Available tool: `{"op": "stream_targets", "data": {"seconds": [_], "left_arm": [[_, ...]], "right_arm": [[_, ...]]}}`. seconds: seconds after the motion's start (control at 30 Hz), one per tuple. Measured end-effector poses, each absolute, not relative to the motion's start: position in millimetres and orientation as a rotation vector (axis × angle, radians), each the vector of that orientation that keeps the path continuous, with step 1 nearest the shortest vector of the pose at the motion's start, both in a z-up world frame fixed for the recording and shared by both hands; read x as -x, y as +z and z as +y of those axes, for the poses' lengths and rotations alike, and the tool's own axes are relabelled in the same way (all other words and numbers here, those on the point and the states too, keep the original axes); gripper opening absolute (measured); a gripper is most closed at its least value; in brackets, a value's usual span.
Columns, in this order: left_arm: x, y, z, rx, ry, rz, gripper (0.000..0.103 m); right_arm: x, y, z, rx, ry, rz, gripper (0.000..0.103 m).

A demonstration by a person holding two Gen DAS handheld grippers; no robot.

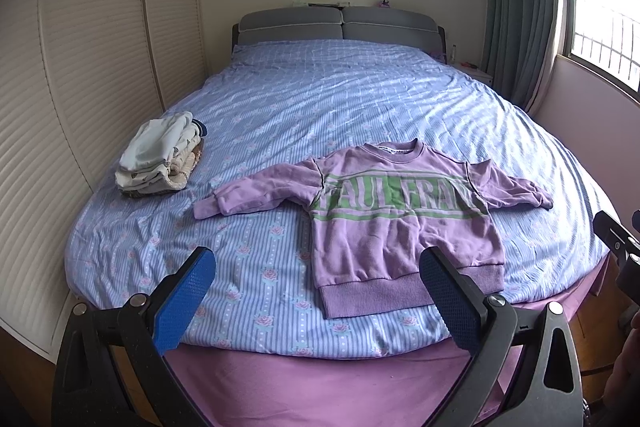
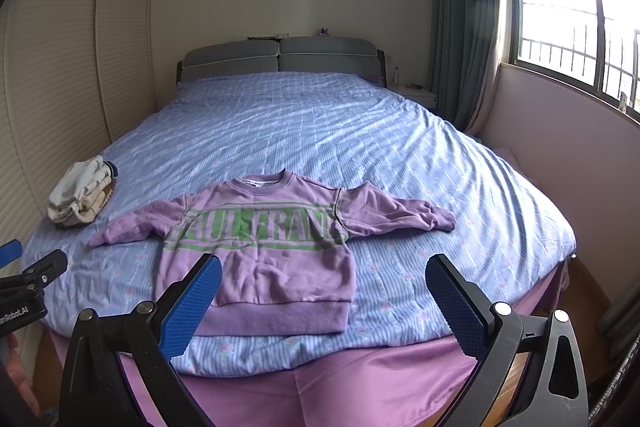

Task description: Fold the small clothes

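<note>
A small purple sweatshirt (image 1: 384,223) (image 2: 264,243) with green lettering lies flat, front up, near the foot of the bed, both sleeves spread out to the sides. My left gripper (image 1: 318,267) hovers open before the bed's foot, level with the sweatshirt's hem and left side, holding nothing. My right gripper (image 2: 323,273) is open too, above the hem's right half, also empty. In the left wrist view the right gripper's black body (image 1: 618,243) shows at the right edge. The left gripper's body (image 2: 28,279) appears at the left edge of the right wrist view.
A stack of folded pale clothes (image 1: 162,159) (image 2: 80,197) sits at the bed's left side. The blue striped bedspread (image 1: 340,99) covers the bed over a purple sheet (image 1: 320,379). Louvred wardrobe doors (image 1: 80,67) stand left; a window (image 2: 568,7) and curtain are right.
</note>
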State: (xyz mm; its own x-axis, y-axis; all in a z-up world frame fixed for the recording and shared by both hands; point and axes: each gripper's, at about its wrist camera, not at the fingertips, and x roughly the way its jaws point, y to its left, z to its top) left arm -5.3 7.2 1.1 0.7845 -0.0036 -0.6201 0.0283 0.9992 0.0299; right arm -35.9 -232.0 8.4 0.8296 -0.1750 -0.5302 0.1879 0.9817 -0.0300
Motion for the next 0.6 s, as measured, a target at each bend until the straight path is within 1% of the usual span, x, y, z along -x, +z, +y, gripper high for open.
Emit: {"op": "stream_targets", "data": {"seconds": [0.6], "left_arm": [[5.8, 1.9, 9.3, -0.029, -0.016, 0.671, 0.103]], "right_arm": [[37.1, 7.6, -232.6, -0.020, -0.194, 0.561, 0.103]]}}
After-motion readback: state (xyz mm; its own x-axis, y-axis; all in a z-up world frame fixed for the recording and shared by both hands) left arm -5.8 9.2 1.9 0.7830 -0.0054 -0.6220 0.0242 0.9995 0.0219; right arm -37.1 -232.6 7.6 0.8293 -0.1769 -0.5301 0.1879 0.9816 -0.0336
